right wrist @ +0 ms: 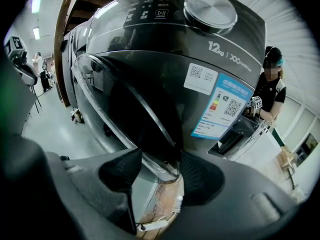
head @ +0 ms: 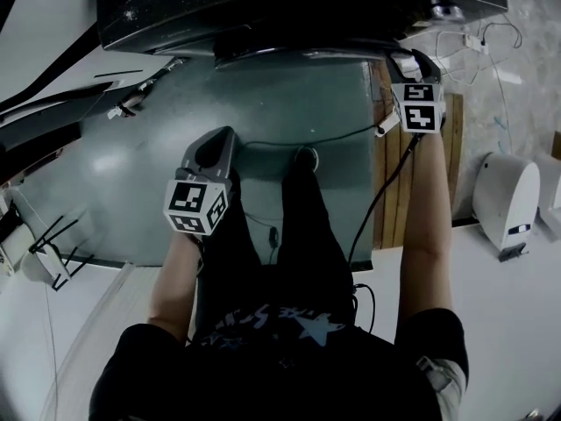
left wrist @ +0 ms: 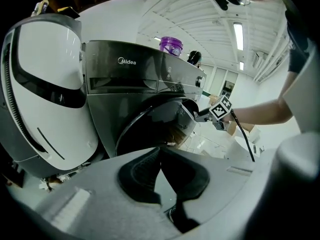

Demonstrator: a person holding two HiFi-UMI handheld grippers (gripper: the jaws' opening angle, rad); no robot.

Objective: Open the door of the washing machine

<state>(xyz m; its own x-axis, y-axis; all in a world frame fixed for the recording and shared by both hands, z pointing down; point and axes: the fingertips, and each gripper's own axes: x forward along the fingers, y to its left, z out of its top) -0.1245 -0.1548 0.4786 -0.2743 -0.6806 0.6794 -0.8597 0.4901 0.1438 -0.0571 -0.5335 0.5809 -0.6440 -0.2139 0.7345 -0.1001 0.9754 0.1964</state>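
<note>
The washing machine [head: 289,7] stands at the far edge of the green floor [head: 158,165], dark and glossy, with a round dial [right wrist: 210,9] at the right end of its panel and a blue-and-white label [right wrist: 220,106] under it. Its door [right wrist: 130,109] is ajar: the free edge stands off the machine's front, with a dark gap behind it.

The right gripper [head: 419,61] is up at the machine's front right corner, the arm stretched out towards it. In the right gripper view its jaws are part-way apart, and the door's rim fills the gap between the two pads [right wrist: 120,171], so the right gripper [right wrist: 159,163] has hold of the door at that edge. The left gripper view shows the same grip from the side, at the edge of the door [left wrist: 150,129].

The left gripper [head: 221,137] hangs lower over the floor, well apart from the machine [left wrist: 145,84]. Its jaws are together at the tips, and the left gripper [left wrist: 160,151] has nothing between them.

A purple jar [left wrist: 171,45] sits on the machine's top. A wooden board [head: 394,191] lies along the floor's right edge, below the right gripper. A white appliance [head: 504,196] stands beyond it.
</note>
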